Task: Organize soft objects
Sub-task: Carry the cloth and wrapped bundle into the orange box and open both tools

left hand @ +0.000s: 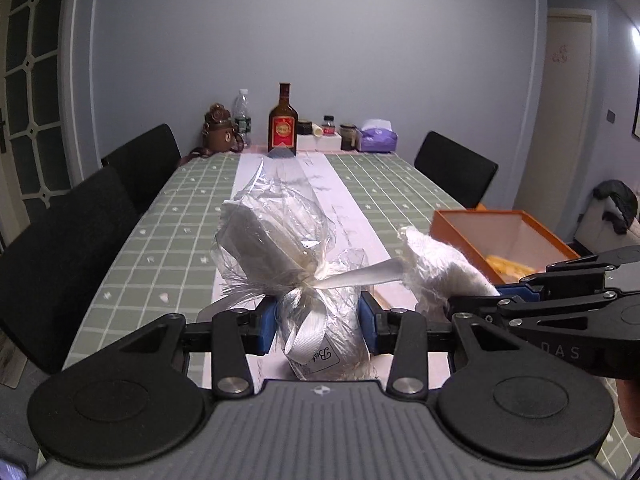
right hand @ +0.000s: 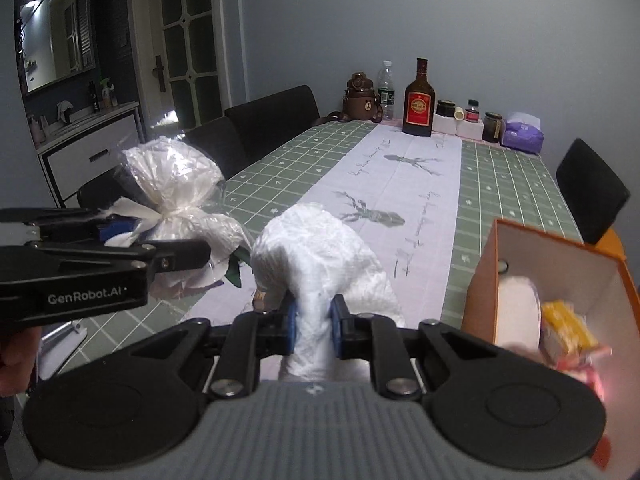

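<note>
My left gripper [left hand: 319,322] is shut on a cellophane-wrapped white bundle [left hand: 272,240] tied with a white ribbon, held above the table; it also shows in the right wrist view [right hand: 180,184]. My right gripper [right hand: 313,326] is shut on a white knitted cloth [right hand: 320,248], also held up; the cloth shows in the left wrist view [left hand: 436,268]. An open orange box [right hand: 484,276] stands at the table's right, holding a white roll [right hand: 518,312] and yellow packets [right hand: 568,324]. The box also shows in the left wrist view [left hand: 460,222].
The table has a green checked cloth [left hand: 180,216] with a white runner. At the far end stand a brown bottle [left hand: 283,122], a water bottle [left hand: 241,116], a bear flask [left hand: 218,130], jars and a purple tissue pack [left hand: 378,138]. Black chairs [left hand: 60,256] flank both sides.
</note>
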Tool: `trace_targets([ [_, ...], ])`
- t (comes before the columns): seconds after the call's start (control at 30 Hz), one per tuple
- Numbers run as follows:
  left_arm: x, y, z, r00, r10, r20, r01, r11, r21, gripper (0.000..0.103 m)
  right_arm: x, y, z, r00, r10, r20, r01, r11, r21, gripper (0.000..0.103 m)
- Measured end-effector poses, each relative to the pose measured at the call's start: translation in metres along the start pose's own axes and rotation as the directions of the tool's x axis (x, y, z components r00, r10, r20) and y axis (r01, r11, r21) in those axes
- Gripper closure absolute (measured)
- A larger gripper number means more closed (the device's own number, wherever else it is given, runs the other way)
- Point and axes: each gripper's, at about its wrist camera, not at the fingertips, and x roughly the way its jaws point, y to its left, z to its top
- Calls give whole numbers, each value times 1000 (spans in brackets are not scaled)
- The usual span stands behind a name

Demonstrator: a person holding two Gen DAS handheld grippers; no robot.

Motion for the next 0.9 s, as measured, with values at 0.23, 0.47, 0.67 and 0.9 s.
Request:
trace_targets([
  [0.23, -12, -13, -37, 998, -56, -37, 56, 998, -16, 56, -33, 3, -44, 999, -6, 35, 4, 998, 67, 88],
  [0.47, -19, -37, -55, 993, -99, -60, 101, 995, 18, 56, -57, 0, -76, 997, -57, 52, 52, 994, 97, 88],
  [0.67, -18, -67, -56, 988, -138, -63, 143, 987, 79, 56, -70, -18, -96, 996, -80, 41, 74, 987, 144, 88],
  [0.9, -13, -98, -44, 983, -179, -43, 183, 974, 130, 56, -93, -49, -101, 992, -95, 84, 77, 977, 201, 88],
])
